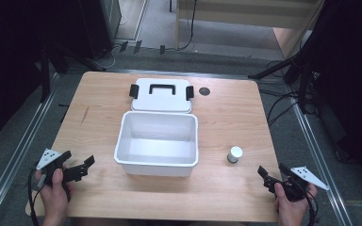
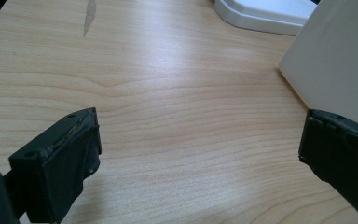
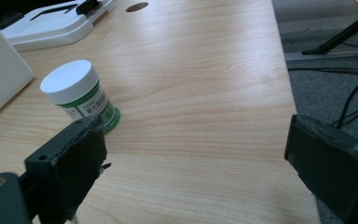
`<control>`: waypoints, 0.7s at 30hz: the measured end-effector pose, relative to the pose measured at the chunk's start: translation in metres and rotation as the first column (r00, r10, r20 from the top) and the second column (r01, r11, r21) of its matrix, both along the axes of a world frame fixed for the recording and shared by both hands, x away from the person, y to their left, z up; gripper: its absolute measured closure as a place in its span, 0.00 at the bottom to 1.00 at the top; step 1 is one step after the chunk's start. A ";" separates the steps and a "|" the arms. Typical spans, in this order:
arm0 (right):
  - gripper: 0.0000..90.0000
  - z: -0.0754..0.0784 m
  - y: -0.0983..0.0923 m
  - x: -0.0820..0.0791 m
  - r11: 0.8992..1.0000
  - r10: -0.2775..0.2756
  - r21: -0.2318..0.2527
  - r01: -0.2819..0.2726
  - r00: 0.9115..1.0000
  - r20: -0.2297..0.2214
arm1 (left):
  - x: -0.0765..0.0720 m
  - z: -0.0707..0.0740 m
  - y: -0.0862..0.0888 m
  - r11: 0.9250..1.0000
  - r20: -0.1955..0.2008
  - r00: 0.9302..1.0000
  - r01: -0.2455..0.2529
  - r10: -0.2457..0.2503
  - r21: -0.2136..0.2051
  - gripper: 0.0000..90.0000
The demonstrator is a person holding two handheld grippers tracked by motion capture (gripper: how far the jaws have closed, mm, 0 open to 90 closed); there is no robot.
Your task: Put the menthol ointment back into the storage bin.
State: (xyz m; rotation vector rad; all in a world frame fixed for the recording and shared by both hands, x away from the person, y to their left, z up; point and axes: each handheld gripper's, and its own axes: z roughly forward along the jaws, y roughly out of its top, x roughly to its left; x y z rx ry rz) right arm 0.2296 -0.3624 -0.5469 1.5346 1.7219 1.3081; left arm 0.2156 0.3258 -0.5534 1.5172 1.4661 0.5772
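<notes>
Both tools, left tool (image 1: 87,165) and right tool (image 1: 265,175), are gaping wide, empty, while the white-capped, green-labelled jar (image 3: 80,94) is standing upright beside the open white box (image 1: 157,141) on the worktop (image 1: 226,117).

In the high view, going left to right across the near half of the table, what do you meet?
Left gripper → open white box → small white-capped jar → right gripper.

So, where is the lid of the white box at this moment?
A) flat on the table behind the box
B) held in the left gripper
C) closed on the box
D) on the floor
A: the lid lies flat on the table behind the open white box, free of both grippers.
</notes>
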 end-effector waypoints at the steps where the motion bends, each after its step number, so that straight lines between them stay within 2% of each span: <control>1: 0.05 0.000 0.001 0.000 1.000 0.007 -0.007 -0.007 1.000 0.001 | 0.000 0.000 0.000 1.000 -0.001 1.000 0.000 0.000 0.001 0.00; 5: 0.04 0.001 0.003 0.001 0.999 0.022 -0.038 -0.022 1.000 -0.008 | 0.000 0.000 0.000 1.000 0.002 1.000 0.003 -0.003 0.006 0.00; 9: 0.04 0.001 0.004 0.003 0.999 0.027 -0.044 -0.028 0.999 -0.029 | -0.001 0.000 0.000 1.000 0.002 1.000 0.005 -0.005 0.009 0.00; 14: 0.04 0.002 0.007 0.008 0.996 0.066 -0.055 -0.071 0.995 -0.079 | -0.001 0.000 -0.001 1.000 0.002 1.000 0.003 -0.003 0.010 0.00; 16: 0.05 0.006 0.010 0.011 0.993 0.086 -0.068 -0.093 0.991 -0.101 | -0.001 0.000 -0.001 1.000 0.005 1.000 0.003 -0.003 0.014 0.00; 18: 0.05 0.012 0.014 0.013 0.988 0.107 -0.102 -0.120 0.986 -0.124 | -0.001 0.000 -0.002 1.000 0.005 1.000 0.002 -0.003 0.017 0.00; 21: 0.05 0.023 0.018 0.017 0.975 0.145 -0.139 -0.171 0.973 -0.178 | -0.001 0.000 -0.001 1.000 0.006 1.000 0.001 -0.001 0.015 0.00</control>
